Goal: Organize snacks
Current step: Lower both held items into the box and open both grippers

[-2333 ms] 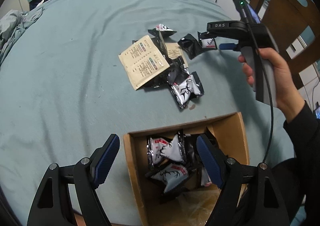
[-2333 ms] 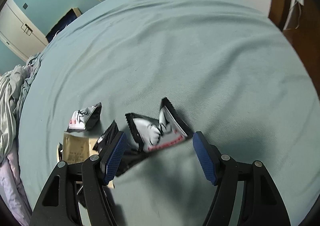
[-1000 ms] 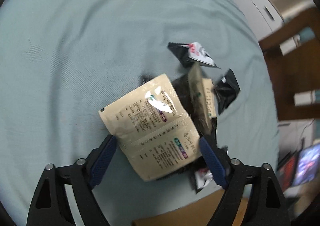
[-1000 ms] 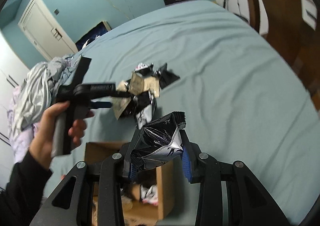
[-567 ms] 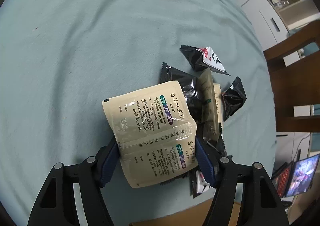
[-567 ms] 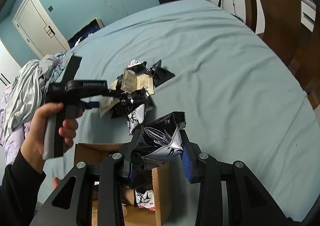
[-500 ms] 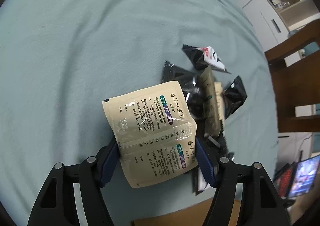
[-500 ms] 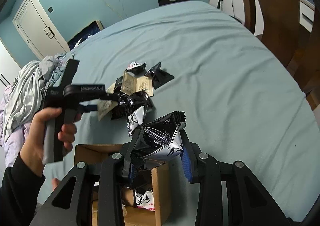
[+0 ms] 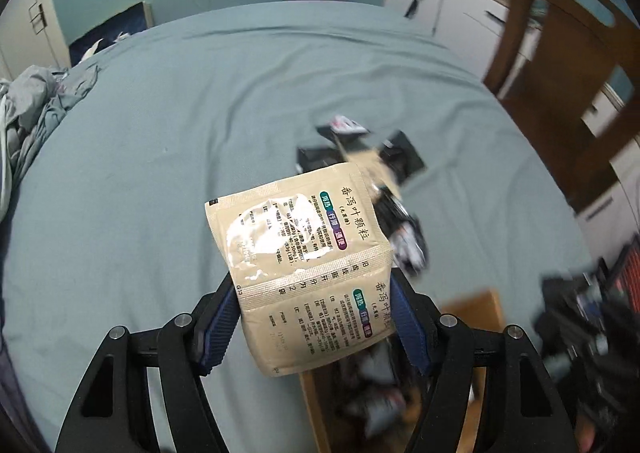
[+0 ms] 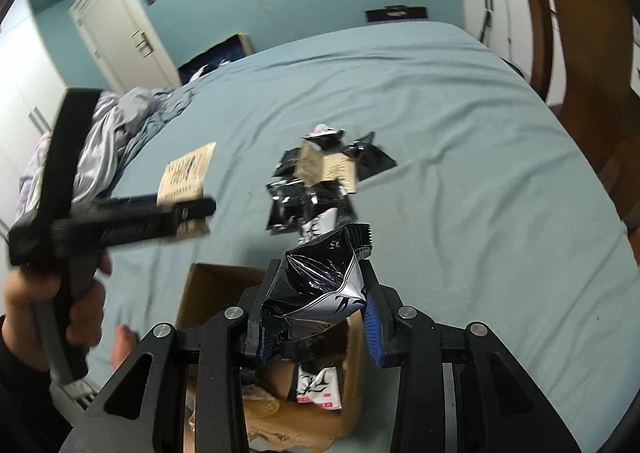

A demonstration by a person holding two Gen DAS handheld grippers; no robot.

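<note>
Left gripper (image 9: 316, 317) lifted above teal bed sheet (image 9: 160, 173), blue-padded fingers (image 9: 218, 327) clamped on lower half of flat beige foil sachet with printed text (image 9: 308, 269); sachet clear of sheet, upper half sticking up and forward past fingertips. Jaws closed in on sachet within the last second. Right gripper (image 10: 316, 327) pinching crinkled black-and-silver snack packet (image 10: 324, 277), fingers (image 10: 372, 333) nearly together, packet standing up between them, right above open brown cardboard box (image 10: 192, 285). Box on bed at near edge, black-and-white and red-marked packets (image 10: 318, 391) inside. Loose pile of black packets and beige sachets (image 10: 320, 181) on sheet beyond box, apart from both grippers. In right wrist view, left gripper (image 10: 188, 209) seen from side, blurred, held by bare hand (image 10: 52, 305) with dark sleeve, beige sachet (image 10: 186, 173) poking up from fingers. Rumpled grey bedding (image 10: 112, 133) at far left of bed; wooden chair (image 9: 568, 85) at right. Left wrist view blurred at lower right, box contents unclear there.
</note>
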